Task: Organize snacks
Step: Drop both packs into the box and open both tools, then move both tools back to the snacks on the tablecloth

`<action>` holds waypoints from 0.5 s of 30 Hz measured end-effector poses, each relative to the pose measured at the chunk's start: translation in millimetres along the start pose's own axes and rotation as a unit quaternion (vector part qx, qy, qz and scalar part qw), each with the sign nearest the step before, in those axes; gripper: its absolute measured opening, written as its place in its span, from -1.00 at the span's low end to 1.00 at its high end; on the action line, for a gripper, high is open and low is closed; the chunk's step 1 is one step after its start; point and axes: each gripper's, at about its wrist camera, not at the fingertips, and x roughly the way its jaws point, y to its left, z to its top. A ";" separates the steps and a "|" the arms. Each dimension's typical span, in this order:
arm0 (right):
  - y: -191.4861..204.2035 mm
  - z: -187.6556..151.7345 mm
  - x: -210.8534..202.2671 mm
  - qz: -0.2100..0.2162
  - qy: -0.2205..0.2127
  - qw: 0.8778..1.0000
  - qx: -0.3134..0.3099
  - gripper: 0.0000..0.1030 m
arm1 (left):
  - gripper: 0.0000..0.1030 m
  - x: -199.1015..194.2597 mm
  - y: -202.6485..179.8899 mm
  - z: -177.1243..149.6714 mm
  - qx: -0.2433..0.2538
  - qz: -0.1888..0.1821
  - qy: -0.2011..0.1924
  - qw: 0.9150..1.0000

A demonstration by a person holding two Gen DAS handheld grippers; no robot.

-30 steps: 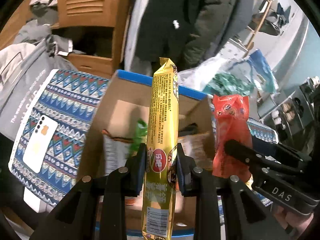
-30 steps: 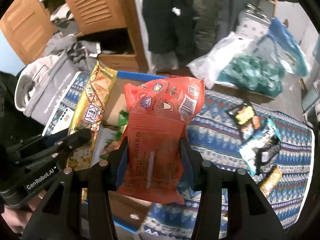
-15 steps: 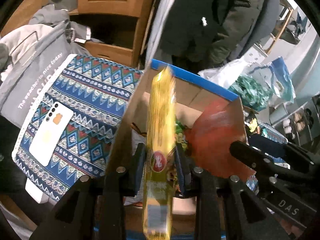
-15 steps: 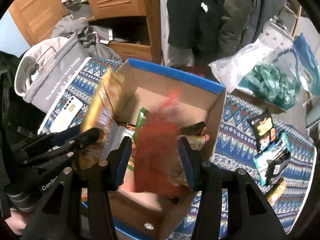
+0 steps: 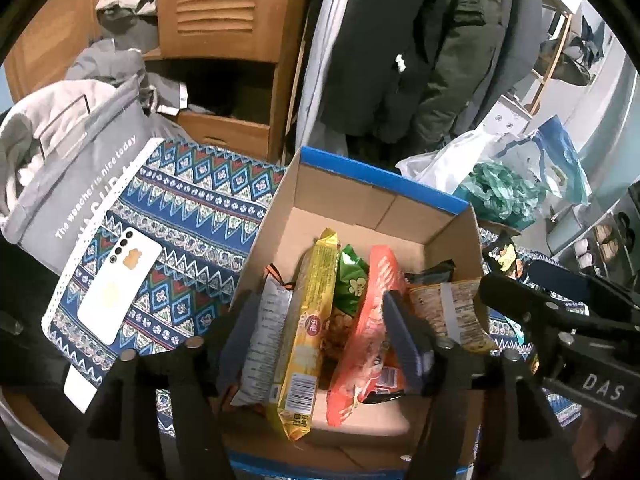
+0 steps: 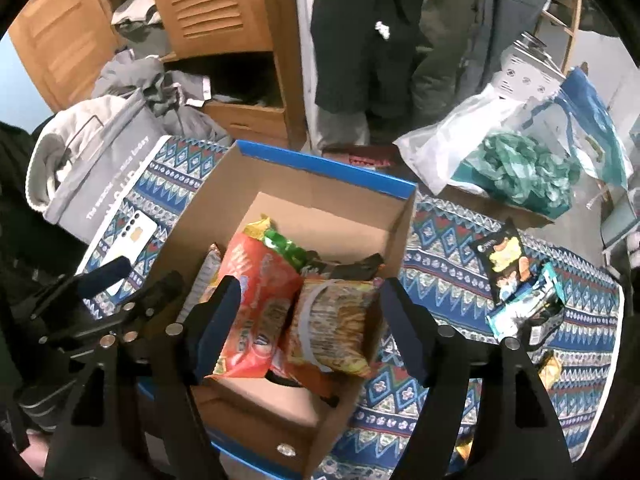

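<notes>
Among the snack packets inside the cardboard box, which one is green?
The small green packet, standing between the long yellow packet and the orange-red packet. The others are yellow, orange-red, white or brown.

The left gripper point(image 5: 320, 340) was matte black plastic with angular arms, each carrying round silver screw heads near the knuckles. Its fingers point(image 5: 402, 340) were faced with dull blue-grey pads. The right gripper point(image 6: 308, 328) was built alike, black with silver screws and dark blue pads on its fingers point(image 6: 218, 320). Seen from the left wrist, its black body bore white letters reading "DAS".
</notes>
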 end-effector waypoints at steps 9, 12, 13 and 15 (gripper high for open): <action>-25.4 -10.0 -7.5 -0.006 0.002 1.000 0.023 0.43 | 0.40 -10.0 -14.4 -2.2 0.011 -0.007 -0.009 1.000; -34.2 -15.2 -11.0 -0.010 0.001 0.999 0.031 0.43 | 0.40 -11.9 -24.1 -4.0 0.016 -0.015 -0.008 1.000; -38.9 -17.6 -12.1 -0.012 0.002 0.999 0.035 0.43 | 0.40 -12.1 -26.8 -4.3 0.018 -0.015 -0.008 1.000; -47.7 -21.1 -13.6 -0.016 0.003 0.999 0.043 0.43 | 0.40 -13.6 -34.5 -4.7 0.023 -0.020 -0.009 0.999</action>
